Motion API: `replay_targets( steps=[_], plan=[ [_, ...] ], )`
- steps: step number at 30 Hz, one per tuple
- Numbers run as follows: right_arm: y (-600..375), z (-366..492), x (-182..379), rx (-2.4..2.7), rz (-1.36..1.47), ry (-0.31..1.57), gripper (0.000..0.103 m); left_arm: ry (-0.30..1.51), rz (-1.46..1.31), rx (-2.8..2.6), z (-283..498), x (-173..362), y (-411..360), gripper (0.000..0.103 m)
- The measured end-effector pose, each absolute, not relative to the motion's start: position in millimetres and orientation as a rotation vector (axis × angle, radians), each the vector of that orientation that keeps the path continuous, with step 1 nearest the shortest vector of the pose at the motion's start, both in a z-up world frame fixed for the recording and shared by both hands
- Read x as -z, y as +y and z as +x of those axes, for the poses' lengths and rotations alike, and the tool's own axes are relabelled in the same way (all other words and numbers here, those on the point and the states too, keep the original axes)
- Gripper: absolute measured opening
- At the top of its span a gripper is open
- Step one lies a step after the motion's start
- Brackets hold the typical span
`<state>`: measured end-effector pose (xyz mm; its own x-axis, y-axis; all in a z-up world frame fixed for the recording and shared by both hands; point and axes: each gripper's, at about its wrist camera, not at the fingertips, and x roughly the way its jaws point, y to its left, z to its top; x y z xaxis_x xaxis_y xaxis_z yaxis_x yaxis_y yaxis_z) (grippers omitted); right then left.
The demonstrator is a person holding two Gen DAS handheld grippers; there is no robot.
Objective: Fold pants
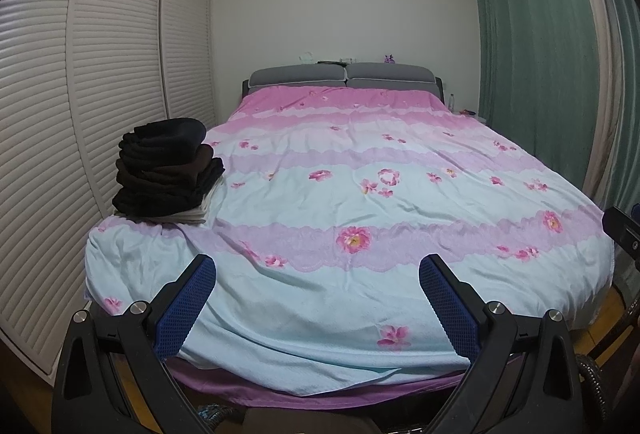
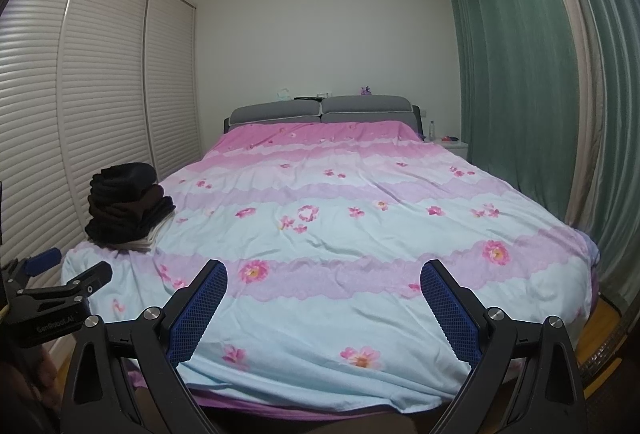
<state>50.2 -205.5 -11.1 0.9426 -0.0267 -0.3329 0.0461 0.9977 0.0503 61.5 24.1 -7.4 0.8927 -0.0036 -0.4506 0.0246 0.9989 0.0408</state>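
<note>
**Both claws empty at the foot of the bed, no pants laid out**

Blue-padded fingers [image 1: 198, 308] frame the bottom of the left wrist view, spread wide with nothing between them: the left gripper [image 1: 318, 276] is released and hangs just over the near edge of the floral bedspread [image 1: 360, 194]. From the right wrist view the right gripper [image 2: 324, 282] looks the same, jaws wide apart and empty, with the left tool showing at about 9 o'clock.

Pants lying flat for folding are nowhere on the spread. A stack of dark folded clothes [image 1: 166, 170] sits at roughly 10 o'clock from the left gripper, on the bed's near left corner beside the louvred wardrobe doors [image 1: 80, 94], resting on a few paler folded pieces. Whether these are finished pants cannot be told for certain, though that seems likely.

By my judgement this is a pause between garments, or the end of the job: nothing is in hand. If more pants remain, they lie out of view, and the next move calls for fetching a pair, spreading it flat at the bed's centre, around 12 o'clock, then pinching waistband and hem to begin the fold.
</note>
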Motion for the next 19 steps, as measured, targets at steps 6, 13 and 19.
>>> replay_targets(
  steps=[6, 13, 19],
  plan=[
    [-205.1, 49.9, 11.1, 0.038, 0.058, 0.339, 0.098, 0.48, 0.046, 0.015, 64.5, 6.7, 23.4, 0.103],
    [-204.2, 49.2, 11.6, 0.037, 0.059, 0.34, 0.098, 0.49, 0.051, 0.033, 67.3, 6.6, 22.0, 0.103],
    [-203.2, 50.2, 12.1, 0.035, 0.061, 0.343, 0.098, 0.488, 0.07, 0.064, 69.0, 13.3, 18.1, 0.103]
  ],
)
